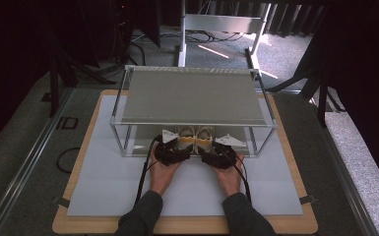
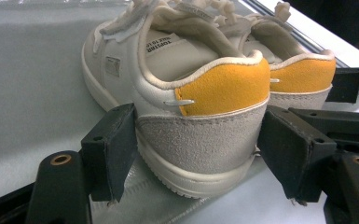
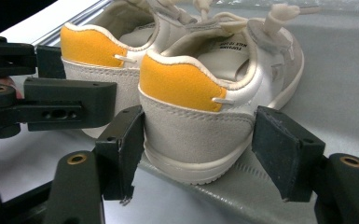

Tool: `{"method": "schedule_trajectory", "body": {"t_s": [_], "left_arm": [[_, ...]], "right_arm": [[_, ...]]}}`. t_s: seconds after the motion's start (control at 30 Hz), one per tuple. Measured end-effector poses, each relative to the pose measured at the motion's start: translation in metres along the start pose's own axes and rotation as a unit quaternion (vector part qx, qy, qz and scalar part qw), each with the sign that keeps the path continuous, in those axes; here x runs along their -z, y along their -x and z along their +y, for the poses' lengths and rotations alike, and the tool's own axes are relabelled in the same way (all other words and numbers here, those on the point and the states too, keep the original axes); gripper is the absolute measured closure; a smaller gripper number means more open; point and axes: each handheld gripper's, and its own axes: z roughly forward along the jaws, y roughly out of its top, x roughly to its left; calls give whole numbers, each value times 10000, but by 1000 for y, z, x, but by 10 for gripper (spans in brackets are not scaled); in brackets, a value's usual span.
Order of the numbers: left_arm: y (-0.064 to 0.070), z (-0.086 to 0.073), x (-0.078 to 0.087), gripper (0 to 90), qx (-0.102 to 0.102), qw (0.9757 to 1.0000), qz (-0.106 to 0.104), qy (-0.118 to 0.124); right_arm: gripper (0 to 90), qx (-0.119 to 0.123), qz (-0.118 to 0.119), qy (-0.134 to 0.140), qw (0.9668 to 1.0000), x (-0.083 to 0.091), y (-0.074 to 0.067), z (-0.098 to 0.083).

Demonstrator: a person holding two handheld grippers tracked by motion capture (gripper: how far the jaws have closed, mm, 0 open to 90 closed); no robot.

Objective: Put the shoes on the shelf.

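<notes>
Two small white sneakers with yellow heel tabs stand side by side on the lower shelf [image 1: 139,147] of a metal rack, heels toward me. My left gripper [image 1: 174,146] [image 2: 198,140] has its pads against both sides of the left sneaker's [image 1: 185,136] [image 2: 205,93] grey heel. The right gripper [image 1: 212,147] [image 3: 198,140] grips the heel of the right sneaker [image 1: 204,136] [image 3: 186,88] the same way. Both soles rest on the shelf. The right sneaker [image 2: 298,74] also appears in the left gripper view, and the left sneaker [image 3: 91,46] in the right gripper view.
The rack's top shelf [image 1: 192,96] hangs over the sneakers, with thin posts [image 1: 120,140] at the front corners. The rack stands on a white mat [image 1: 103,182] over a wooden board. Dark stands and cables lie beyond the table.
</notes>
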Motion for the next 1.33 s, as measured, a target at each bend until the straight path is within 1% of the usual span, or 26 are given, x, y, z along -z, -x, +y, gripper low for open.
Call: {"method": "schedule_trajectory", "body": {"t_s": [0.1, 0.13, 0.23, 0.27, 0.3, 0.47, 0.57, 0.63, 0.67, 0.83, 0.87, 0.97, 1.0, 1.07, 1.17, 1.2, 1.23, 1.33], "left_arm": [[1, 2, -4, 284, 68, 10000, 56, -41], [-1, 3, -5, 284, -26, 10000, 36, -61], [-2, 2, -8, 284, -9, 9999, 65, -106], [-2, 1, -9, 284, 12, 9999, 76, -126], [-1, 0, -9, 284, 96, 9999, 80, -116], [-2, -1, -9, 280, 10, 9998, 80, -164], [-2, -1, -9, 269, -5, 9998, 97, -177], [-3, -2, -6, 261, -46, 9997, 117, -196], [-3, -3, -5, 261, -41, 9998, 129, -168], [-5, -9, 10, 257, 39, 9998, 155, -96], [-6, -10, 13, 258, 31, 9999, 120, -88], [-4, -15, 26, 259, -46, 9999, 21, -100], [-4, -17, 31, 259, -138, 9998, -21, -123], [-3, -23, 40, 260, -213, 9996, -115, -137], [-4, -31, 51, 259, -350, 9992, -107, -147], [-4, -31, 51, 259, -350, 9992, -107, -147], [-7, -37, 58, 259, -438, 9989, -41, -170], [-12, -45, 66, 259, -475, 9986, 94, -225]], "right_arm": [[344, 18, -53, -7, 10000, -4, 2, 1], [345, 7, -63, -3, 10000, -5, 3, 2], [344, -25, -89, -44, 9999, -7, 4, 2], [344, -15, -102, -69, 9999, -8, 4, 1], [344, 35, -117, -56, 9999, -9, 4, 0], [341, 79, -129, -75, 9999, -9, 3, 0], [340, 100, -126, -85, 9998, -8, 3, 0], [338, 93, -132, -72, 9998, -6, 2, -1], [331, 99, -120, -63, 9999, -4, 2, -1], [330, 160, -101, -44, 9998, 8, 2, -4], [330, 178, -79, -47, 9998, 12, 1, -5], [330, 317, -23, -57, 9995, 22, -2, -7], [330, 382, -9, -75, 9992, 26, -4, -8], [331, 495, 47, -68, 9987, 35, -7, -10], [331, 626, 74, -94, 9980, 45, -10, -14], [331, 626, 74, -94, 9980, 45, -10, -14], [331, 650, 66, -130, 9978, 50, -8, -18], [330, 608, 23, -121, 9981, 57, -3, -23]]}}
